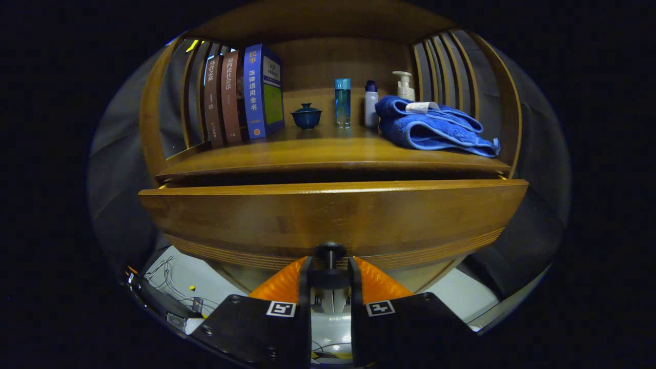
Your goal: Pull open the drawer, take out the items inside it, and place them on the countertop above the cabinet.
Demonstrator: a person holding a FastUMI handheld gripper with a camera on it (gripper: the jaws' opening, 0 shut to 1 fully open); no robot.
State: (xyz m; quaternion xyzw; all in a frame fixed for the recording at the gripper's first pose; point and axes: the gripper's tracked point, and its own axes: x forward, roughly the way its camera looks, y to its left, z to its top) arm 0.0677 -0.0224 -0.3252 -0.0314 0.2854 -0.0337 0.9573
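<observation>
Tongs (330, 266) were nearly closed, pinching the knob (330, 251) low-centre of the drawer (333, 220), which sat a crack out under the bench (328, 151). Contents hidden. Risk: the small knob could slip out if the pull ran off-axis.

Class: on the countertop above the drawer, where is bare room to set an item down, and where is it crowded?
With the gripper shut on the drawer knob, the countertop lies bare along its front edge and between the books and the lidded cup. It is crowded from the bottles to the blue towel.
</observation>
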